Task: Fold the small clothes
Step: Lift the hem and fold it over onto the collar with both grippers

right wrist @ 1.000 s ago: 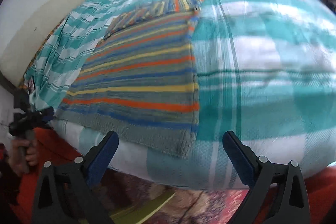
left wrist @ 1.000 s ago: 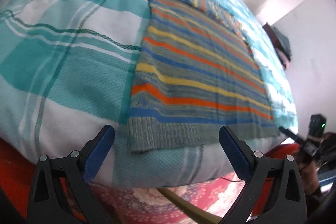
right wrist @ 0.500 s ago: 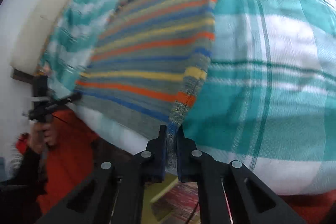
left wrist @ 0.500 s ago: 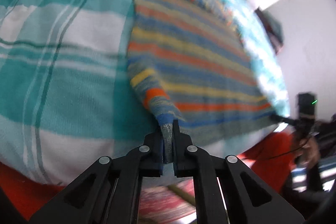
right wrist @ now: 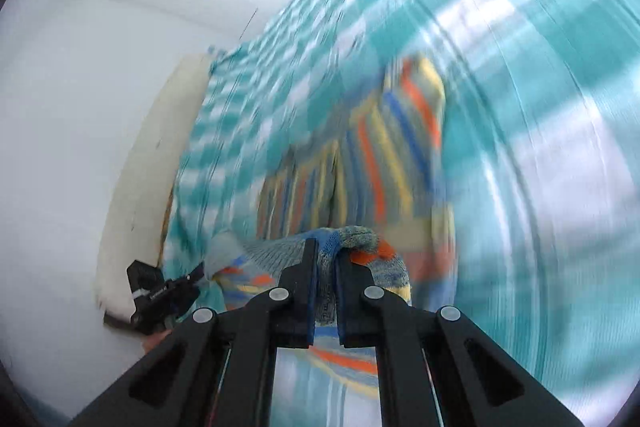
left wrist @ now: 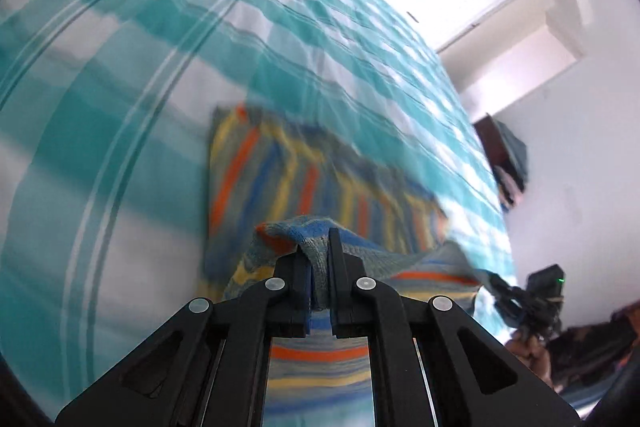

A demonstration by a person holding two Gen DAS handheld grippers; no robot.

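A bed covered by a teal plaid sheet [left wrist: 120,107] fills both views and serves as the folding surface. On it a striped knit garment [left wrist: 304,183] is spread, its far part lying flat toward 12 o'clock of each tool. The near hem has been raised and is carried over the flat part, apparently so that the garment is doubled in half. The left gripper [left wrist: 319,267] is clamped tight on one hem corner, the cloth bunched between its pads; the right gripper [right wrist: 327,279] is likewise pinched on the other corner. From the left wrist, the right tool is seen at 3 o'clock.
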